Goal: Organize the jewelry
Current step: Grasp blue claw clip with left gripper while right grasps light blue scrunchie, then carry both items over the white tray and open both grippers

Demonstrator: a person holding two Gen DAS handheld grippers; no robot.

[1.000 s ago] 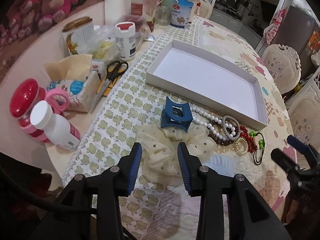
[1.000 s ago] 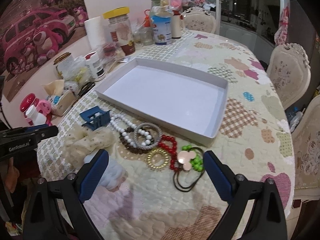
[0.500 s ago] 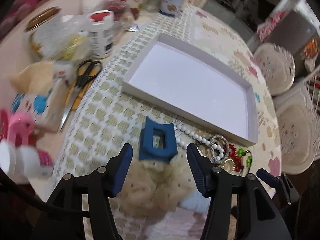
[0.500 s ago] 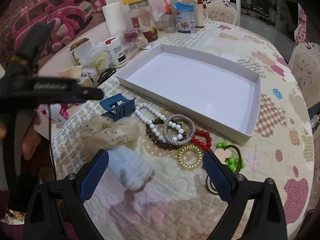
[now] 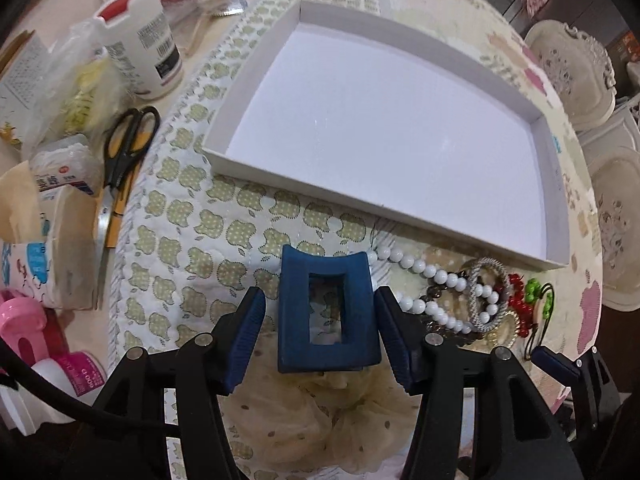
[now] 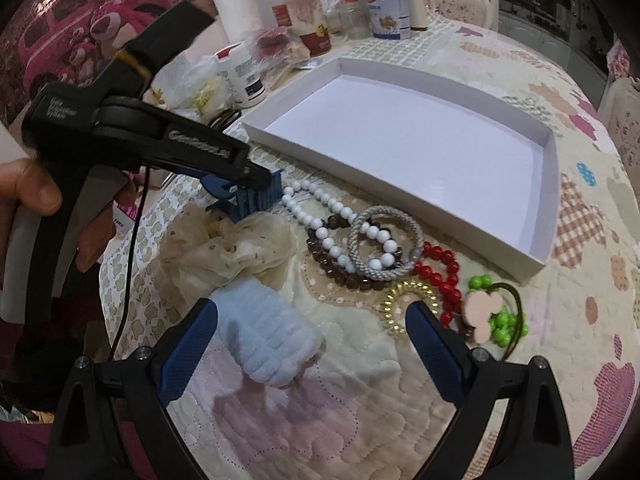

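Left tool (image 5: 320, 322) stands with its jaws wide apart around the blue hair claw (image 5: 327, 312) – pads not yet pressing. Right tool (image 6: 312, 326) hovers, also spread, over the pale blue scrunchie (image 6: 272, 340). The white tray (image 5: 556, 196) lies empty behind the jewelry, just beside the white bead strand (image 5: 420, 276). Step in hand: the first pick. The next move calls for closing on the claw. Bottle labels are too blurred to read.

The cream scrunchie (image 5: 320, 420) lies partly hidden under the blue hair claw (image 5: 326, 312), perhaps touching.

Black scissors (image 5: 124, 148); white bottle (image 5: 140, 40) — tissue pack (image 5: 48, 248)
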